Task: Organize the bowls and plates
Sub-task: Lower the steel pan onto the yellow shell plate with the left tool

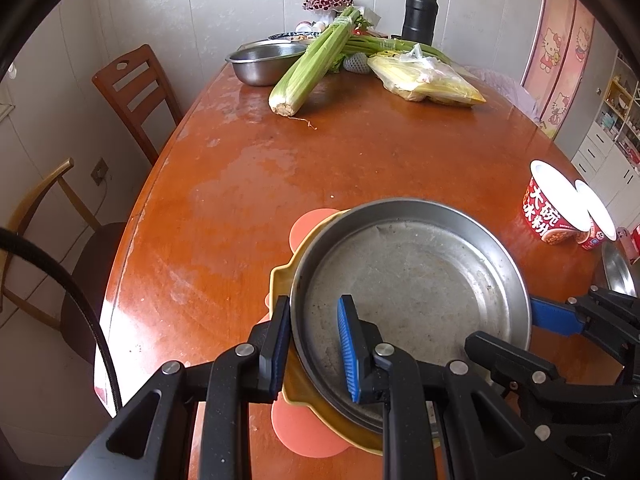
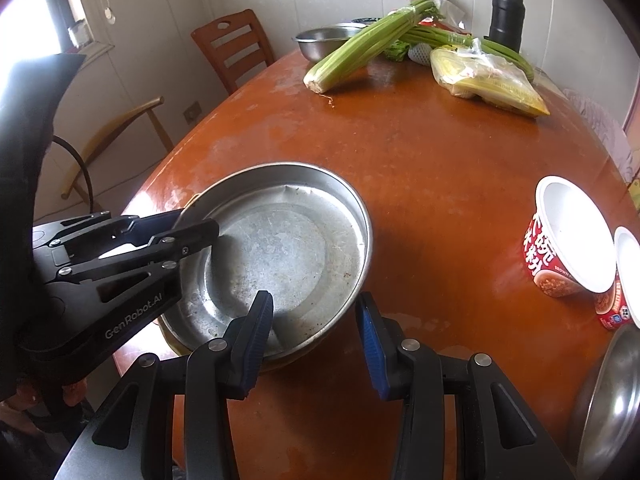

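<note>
L gripper (image 1: 314, 350): jaws part open, straddling near rim of steel plate, one finger outside, one blue pad inside on the plate floor; gap wider than the rim, can't tell if pads press it. Also seen from R cam (image 2: 192, 226) at plate's left edge.
R gripper (image 2: 316, 336): jaws wide open, holding nothing; left finger over plate's near rim, right finger over bare table beside plate. In L cam (image 1: 532, 320) its blue fingertip sits at plate's right edge.
Steel plate (image 1: 412, 280) (image 2: 288, 256): round, shallow, scuffed, empty; sits on top of yellow dish, near table's front-left edge.
Yellow dish (image 1: 280, 272): under steel plate, only rim/handle showing.
Pink mat (image 1: 308, 226): under yellow dish, lobes poking out front and back.
Noodle cups (image 1: 556, 208) (image 2: 568, 240): two red/white paper bowls, tilted on their sides, touching, right of plate, apart from it.
2nd steel plate (image 2: 612, 400): far right, partly out of frame.
Steel bowl (image 1: 264, 60): far end of table, celery (image 1: 312, 64) leaning on its rim.
Bagged corn (image 1: 428, 76): right of celery.
Black flask (image 1: 420, 12): upright at back by wall.
Table (image 1: 360, 152): orange-brown wood, worn patches.
</note>
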`<state>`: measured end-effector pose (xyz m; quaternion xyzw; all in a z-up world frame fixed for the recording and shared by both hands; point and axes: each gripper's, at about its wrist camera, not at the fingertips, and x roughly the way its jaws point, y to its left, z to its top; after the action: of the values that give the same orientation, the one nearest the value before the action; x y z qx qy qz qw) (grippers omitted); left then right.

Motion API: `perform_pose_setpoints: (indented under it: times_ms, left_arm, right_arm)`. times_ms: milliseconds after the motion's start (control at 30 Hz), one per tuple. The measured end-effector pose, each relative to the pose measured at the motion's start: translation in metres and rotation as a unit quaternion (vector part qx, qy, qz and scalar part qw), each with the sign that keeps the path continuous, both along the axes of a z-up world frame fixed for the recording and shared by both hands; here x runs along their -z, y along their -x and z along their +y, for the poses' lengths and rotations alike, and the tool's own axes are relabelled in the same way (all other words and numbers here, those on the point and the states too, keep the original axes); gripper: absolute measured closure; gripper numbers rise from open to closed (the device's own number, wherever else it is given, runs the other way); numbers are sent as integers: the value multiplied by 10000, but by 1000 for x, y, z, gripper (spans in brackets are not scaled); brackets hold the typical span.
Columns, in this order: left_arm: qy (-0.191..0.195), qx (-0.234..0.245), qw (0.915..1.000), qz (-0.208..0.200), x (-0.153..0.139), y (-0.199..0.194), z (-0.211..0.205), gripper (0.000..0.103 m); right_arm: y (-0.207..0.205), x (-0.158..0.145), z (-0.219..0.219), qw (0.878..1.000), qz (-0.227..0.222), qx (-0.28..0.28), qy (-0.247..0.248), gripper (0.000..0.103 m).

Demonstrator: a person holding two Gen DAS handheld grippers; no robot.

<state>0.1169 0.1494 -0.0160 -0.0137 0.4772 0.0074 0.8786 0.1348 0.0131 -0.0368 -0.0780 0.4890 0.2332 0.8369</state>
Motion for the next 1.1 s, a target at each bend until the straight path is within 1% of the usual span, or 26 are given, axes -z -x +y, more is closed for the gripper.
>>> perform_pose_setpoints:
  times_ms: [133, 367, 433, 733, 1100]
  left_arm:
    - [5, 10, 10000, -16, -2, 2, 1, 79]
    - [-106, 59, 9999, 32, 0, 2, -3, 79]
    - [-124, 89, 9999, 29, 0, 2, -5, 76]
    - [16, 111, 9999, 1, -3, 4, -3, 70]
    - [85, 46, 9997, -207, -17, 11, 4, 64]
  right_arm:
    - [0, 1, 1, 10000, 22, -22, 9, 57]
    - [-1, 0, -1, 10000, 77, -7, -54, 57]
    - [-2, 0, -1, 10000, 74, 0, -53, 57]
    - [0, -3, -5, 9999, 18, 23, -112, 57]
    - [3, -5, -3, 9998, -76, -74, -196, 57]
